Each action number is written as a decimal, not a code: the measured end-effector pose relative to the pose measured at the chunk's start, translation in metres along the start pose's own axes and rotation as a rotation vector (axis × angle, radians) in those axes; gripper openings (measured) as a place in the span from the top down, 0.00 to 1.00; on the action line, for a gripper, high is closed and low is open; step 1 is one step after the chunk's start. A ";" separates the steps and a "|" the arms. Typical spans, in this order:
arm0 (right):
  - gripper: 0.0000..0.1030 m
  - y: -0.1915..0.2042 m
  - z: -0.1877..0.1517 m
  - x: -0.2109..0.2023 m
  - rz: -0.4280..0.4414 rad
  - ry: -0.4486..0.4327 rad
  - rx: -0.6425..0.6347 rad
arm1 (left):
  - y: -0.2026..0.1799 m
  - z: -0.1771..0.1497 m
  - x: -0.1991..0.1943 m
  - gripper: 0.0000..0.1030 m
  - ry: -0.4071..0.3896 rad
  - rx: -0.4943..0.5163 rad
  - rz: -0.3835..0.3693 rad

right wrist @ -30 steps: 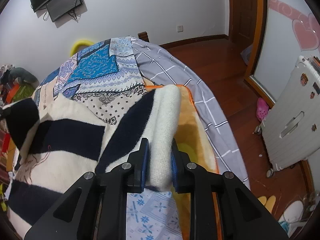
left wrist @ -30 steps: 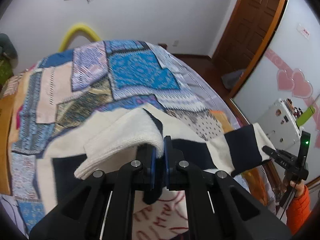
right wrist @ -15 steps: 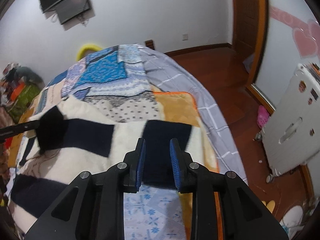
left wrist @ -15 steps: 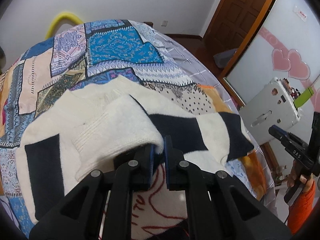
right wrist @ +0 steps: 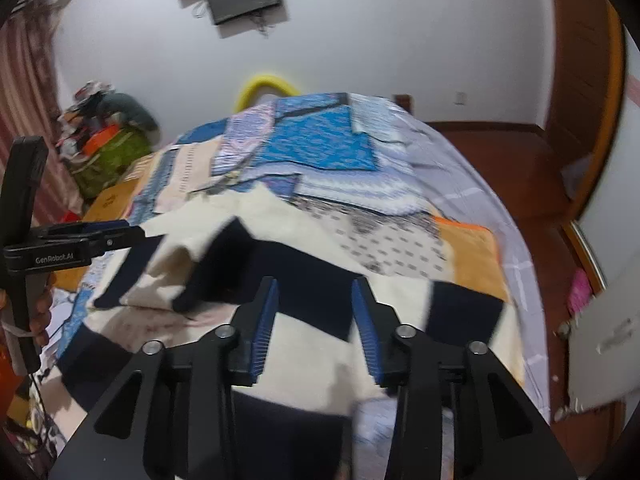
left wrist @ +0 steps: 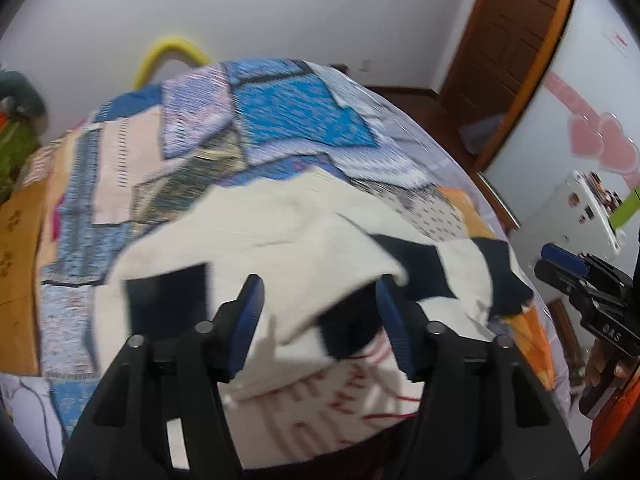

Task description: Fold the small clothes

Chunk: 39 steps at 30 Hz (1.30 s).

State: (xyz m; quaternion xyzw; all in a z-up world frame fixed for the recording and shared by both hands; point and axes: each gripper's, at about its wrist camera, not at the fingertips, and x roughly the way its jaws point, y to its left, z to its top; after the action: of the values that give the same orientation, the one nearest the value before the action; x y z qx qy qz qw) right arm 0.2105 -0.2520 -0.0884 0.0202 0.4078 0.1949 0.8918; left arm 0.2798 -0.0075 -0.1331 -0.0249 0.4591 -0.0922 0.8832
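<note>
Cream-and-navy sweater spread flat on bed quilt, folded sleeve flap lying across its middle. Left tongs over the sweater's near edge, jaws opening, flap between the pads but not pinched. Right tongs above the sweater's navy stripe, jaws opening, nothing gripped. Frames motion-blurred.

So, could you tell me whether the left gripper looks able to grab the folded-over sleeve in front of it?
Probably yes. The left gripper is opening, and the cream sleeve of the sweater lies just beyond its fingertips, nothing between; blur hides any contact.
</note>
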 end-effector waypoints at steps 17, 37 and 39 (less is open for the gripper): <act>0.51 0.089 0.010 0.091 0.067 0.172 -0.189 | 0.132 -0.045 -0.027 0.33 0.018 -0.142 0.207; 0.89 0.118 0.028 0.138 0.041 0.167 -0.258 | 0.154 -0.097 0.045 0.27 0.191 -0.149 0.238; 0.90 0.113 0.030 0.135 0.038 0.146 -0.239 | 0.154 -0.098 0.047 0.23 0.194 -0.147 0.239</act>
State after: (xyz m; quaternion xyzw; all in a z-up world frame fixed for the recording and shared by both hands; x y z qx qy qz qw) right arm 0.2744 -0.0950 -0.1435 -0.0928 0.4451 0.2599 0.8519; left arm 0.2481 0.1389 -0.2474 -0.0255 0.5474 0.0451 0.8353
